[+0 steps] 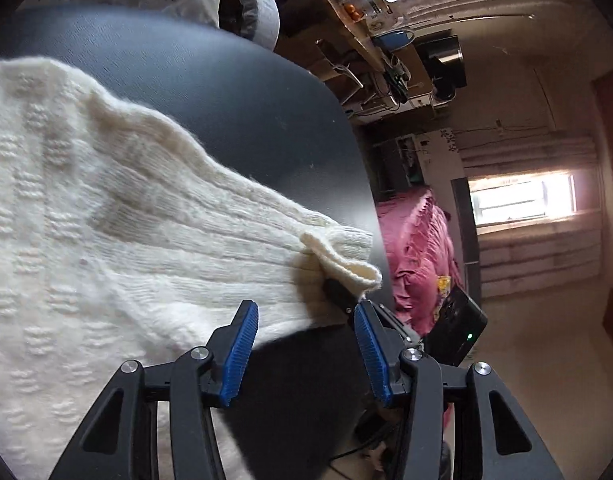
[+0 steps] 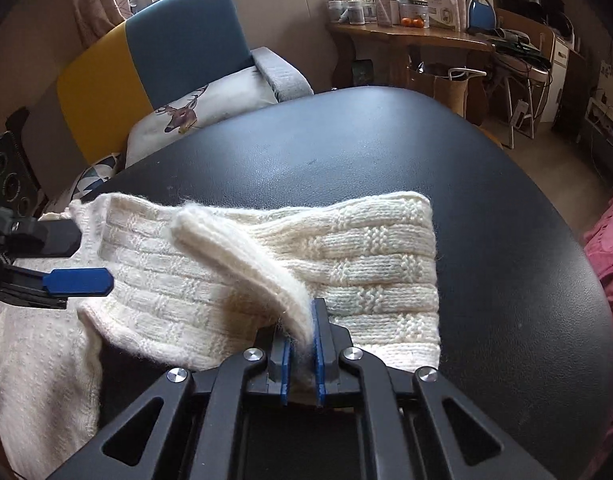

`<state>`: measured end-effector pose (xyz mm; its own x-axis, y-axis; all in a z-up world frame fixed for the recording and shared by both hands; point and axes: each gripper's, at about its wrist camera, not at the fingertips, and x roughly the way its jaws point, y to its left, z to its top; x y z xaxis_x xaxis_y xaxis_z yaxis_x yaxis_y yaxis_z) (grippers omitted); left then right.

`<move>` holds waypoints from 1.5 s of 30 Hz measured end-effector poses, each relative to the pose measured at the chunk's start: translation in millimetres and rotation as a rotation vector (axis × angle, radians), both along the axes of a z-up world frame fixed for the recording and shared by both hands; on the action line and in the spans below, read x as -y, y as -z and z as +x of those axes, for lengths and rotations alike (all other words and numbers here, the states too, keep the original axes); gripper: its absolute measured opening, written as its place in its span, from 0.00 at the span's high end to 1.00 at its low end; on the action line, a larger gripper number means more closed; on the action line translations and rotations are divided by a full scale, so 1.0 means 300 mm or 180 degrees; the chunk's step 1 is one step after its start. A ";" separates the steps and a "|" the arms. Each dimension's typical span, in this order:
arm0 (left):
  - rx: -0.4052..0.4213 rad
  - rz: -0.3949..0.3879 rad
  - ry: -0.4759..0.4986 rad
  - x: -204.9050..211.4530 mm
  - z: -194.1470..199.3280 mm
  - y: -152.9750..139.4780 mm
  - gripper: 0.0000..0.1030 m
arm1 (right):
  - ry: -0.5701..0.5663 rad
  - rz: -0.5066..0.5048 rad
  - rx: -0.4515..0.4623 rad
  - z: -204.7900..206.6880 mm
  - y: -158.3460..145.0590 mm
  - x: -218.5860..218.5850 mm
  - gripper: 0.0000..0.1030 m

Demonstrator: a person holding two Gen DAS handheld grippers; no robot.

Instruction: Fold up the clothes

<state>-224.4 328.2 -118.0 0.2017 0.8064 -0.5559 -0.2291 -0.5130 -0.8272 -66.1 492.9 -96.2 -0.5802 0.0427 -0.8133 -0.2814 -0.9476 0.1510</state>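
Note:
A cream knitted sweater lies across the black table, its left part hanging over the edge. My right gripper is shut on a thick folded edge of the sweater, which rises from the pads in a curved ridge. My left gripper is open above the sweater's ribbed sleeve, near its cuff, with nothing between the blue pads. In the right wrist view the left gripper reaches in from the left over the knit.
Behind the table stands a yellow and teal chair with a deer-print cushion. A wooden desk with jars and oranges is at the back right. Pink bedding lies beyond the table's rounded edge.

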 end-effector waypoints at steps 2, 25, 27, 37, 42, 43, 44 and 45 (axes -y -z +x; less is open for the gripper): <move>0.0198 0.0059 -0.0030 -0.053 -0.008 0.018 0.51 | -0.0042 0.0056 -0.0007 0.002 -0.001 0.008 0.92; -0.0395 -0.0169 -0.0172 -0.221 -0.037 -0.066 0.93 | -0.0133 -0.0603 -0.0612 0.055 -0.134 0.043 0.64; -0.0504 -0.0166 -0.0305 -0.161 -0.067 -0.109 0.93 | 0.0015 -0.1340 -0.0839 0.086 -0.126 0.020 0.56; -0.0745 0.0000 -0.1213 0.321 -0.234 -0.258 0.93 | 0.0507 -0.3724 -0.1068 0.026 0.060 0.108 0.37; -0.0851 0.0268 -0.1538 0.556 -0.240 -0.338 0.93 | 0.0741 -0.4084 -0.0960 -0.059 0.116 0.203 0.12; -0.0861 0.0337 -0.1594 0.604 -0.235 -0.352 0.93 | 0.0756 -0.4111 -0.0925 -0.084 0.124 0.218 0.12; -0.0869 0.0403 -0.1650 0.648 -0.229 -0.366 0.93 | 0.0769 -0.4123 -0.0892 -0.107 0.131 0.234 0.12; -0.0882 0.0465 -0.1683 0.690 -0.225 -0.378 0.93 | 0.0784 -0.4118 -0.0875 -0.127 0.135 0.249 0.12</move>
